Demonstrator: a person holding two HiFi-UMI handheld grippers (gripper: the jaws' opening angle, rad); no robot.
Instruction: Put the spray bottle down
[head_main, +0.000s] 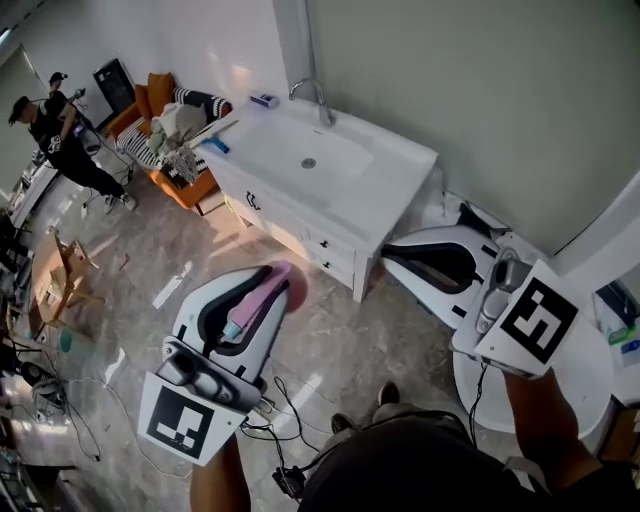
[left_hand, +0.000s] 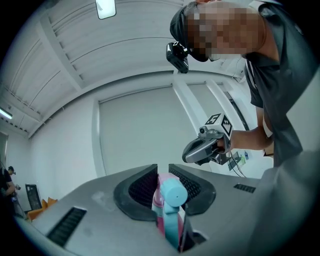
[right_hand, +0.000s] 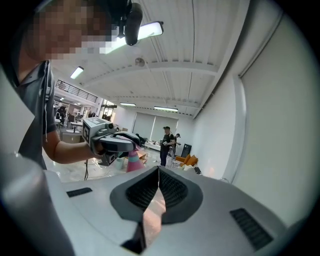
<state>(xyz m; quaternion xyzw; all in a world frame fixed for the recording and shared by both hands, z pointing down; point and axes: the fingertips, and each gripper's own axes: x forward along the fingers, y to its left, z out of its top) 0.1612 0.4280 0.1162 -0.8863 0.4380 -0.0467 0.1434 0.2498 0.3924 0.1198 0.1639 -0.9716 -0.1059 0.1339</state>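
- The left gripper (head_main: 258, 283) has its fingers (left_hand: 142, 187) shut tight on the spray bottle (left_hand: 172, 197), so the bottle sits wedged in the narrow slot between the ribbed pads.
- The bottle's teal head points back toward the gripper's body and its pink body runs out past the fingertips. It lies along the fingers, not upright.
- In the head view the bottle hangs in the air above the floor (head_main: 330, 335), resting on nothing, so the task is not yet done.
- The sink unit (head_main: 395, 165) stands ahead by the wall, well apart from the bottle. A round white tabletop (head_main: 590, 385) lies to the person's right. Either looks like a fair place to set the bottle, but I cannot tell which is meant.
- The right gripper (right_hand: 158, 172) has its fingers (right_hand: 175, 190) pressed together at the tips with nothing between them. It is held out to the side, near the white tabletop, probably just to keep clear of the working hand.
- For the put-down the bottle likely has to be turned base-down first, then lowered onto a flat spot before the fingers part. Letting go while it is tilted would risk it tipping or rolling.
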